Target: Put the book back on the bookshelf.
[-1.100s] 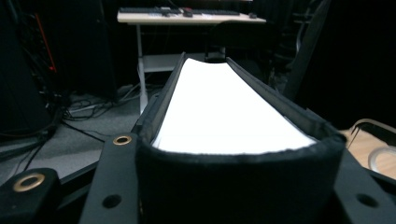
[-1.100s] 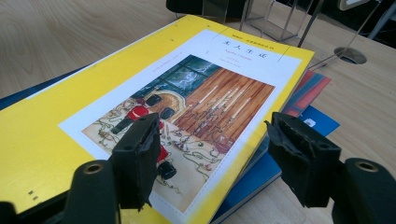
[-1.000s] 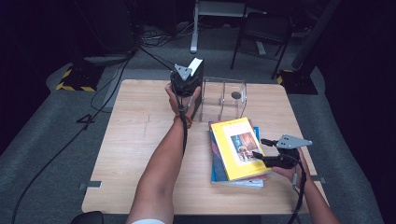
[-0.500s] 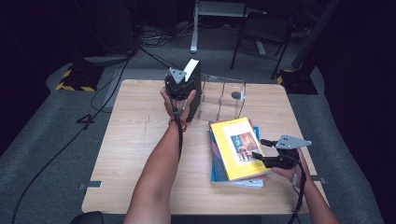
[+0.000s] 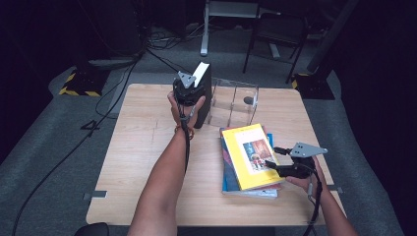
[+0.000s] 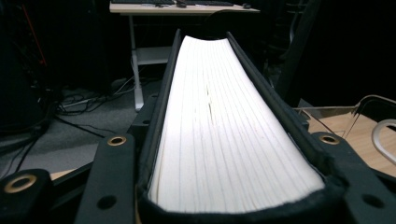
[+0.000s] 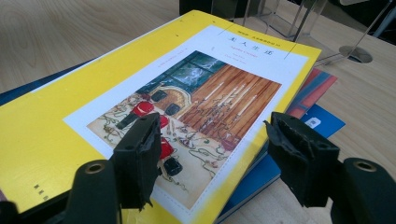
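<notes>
High view: left gripper [image 5: 191,88] holds black book [image 5: 204,96] upright beside clear stand [image 5: 233,103], jaws just easing. Left gripper view: page edges [image 6: 219,135] between jaws. Right gripper [image 7: 212,158] gapes over yellow book [image 7: 93,107]

A light wooden table [image 5: 147,147] bears a book stack [image 5: 251,162], a clear divider rack [image 5: 233,101] and an upright black book [image 5: 204,98]

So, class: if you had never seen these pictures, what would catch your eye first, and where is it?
The yellow book tops a stack at the table's near right, with the right hand-held gripper open at its edge. At the far middle, the left hand-held gripper holds a black book upright beside a clear stand; its jaws have just been opening.
</notes>
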Available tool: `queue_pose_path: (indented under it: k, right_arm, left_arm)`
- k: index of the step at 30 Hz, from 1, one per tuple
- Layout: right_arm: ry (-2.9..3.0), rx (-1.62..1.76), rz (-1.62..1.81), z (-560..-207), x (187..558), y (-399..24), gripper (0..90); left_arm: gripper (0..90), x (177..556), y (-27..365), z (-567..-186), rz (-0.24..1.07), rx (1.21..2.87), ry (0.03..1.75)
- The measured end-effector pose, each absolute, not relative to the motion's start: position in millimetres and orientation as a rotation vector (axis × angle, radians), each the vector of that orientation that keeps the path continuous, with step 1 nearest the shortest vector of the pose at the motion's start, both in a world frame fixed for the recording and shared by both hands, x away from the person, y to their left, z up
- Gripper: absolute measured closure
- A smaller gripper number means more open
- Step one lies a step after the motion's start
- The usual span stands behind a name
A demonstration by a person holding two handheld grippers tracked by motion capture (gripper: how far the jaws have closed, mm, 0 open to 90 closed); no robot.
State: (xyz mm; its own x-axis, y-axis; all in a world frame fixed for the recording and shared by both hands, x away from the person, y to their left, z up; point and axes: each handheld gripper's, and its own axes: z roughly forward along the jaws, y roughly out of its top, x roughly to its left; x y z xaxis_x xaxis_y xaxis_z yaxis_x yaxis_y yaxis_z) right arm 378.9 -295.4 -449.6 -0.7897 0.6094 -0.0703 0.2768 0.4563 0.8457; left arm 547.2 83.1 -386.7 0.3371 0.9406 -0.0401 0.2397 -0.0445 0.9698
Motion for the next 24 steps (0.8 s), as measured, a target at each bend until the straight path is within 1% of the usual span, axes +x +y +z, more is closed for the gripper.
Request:
queue_pose_path:
  k: [6, 9, 11, 15, 17, 20, 22, 24]
  right_arm:
    - [2.351, 0.745, 1.262, -450, 379, -295, 35.5]
    - [2.354, 0.743, 1.261, -450, 378, -294, 35.5]
    - [2.354, 0.743, 1.264, -450, 378, -294, 35.5]
    - [2.357, 0.742, 1.257, -450, 379, -293, 35.6]
    - [2.355, 0.739, 1.258, -450, 378, -293, 35.6]
    - [2.355, 0.74, 1.261, -449, 378, -293, 35.6]
    - [2.356, 0.739, 1.26, -449, 378, -294, 35.6]
    - [2.354, 0.74, 1.262, -449, 378, -294, 35.6]
  left_arm:
    - [44.5, 546, 86, -390, 0.846, 1.565, 1.099]
    - [42.6, 546, 90, -393, 0.826, 1.578, 1.086]
    - [40.4, 546, 90, -394, 0.837, 1.585, 1.086]
    - [40.4, 545, 90, -397, 0.833, 1.6, 1.076]
    - [43.8, 545, 90, -399, 0.833, 1.616, 1.069]
    - [45.1, 544, 89, -400, 0.814, 1.623, 1.086]
    - [45.1, 543, 89, -400, 0.806, 1.631, 1.09]
    - [43.0, 543, 89, -400, 0.81, 1.646, 1.091]
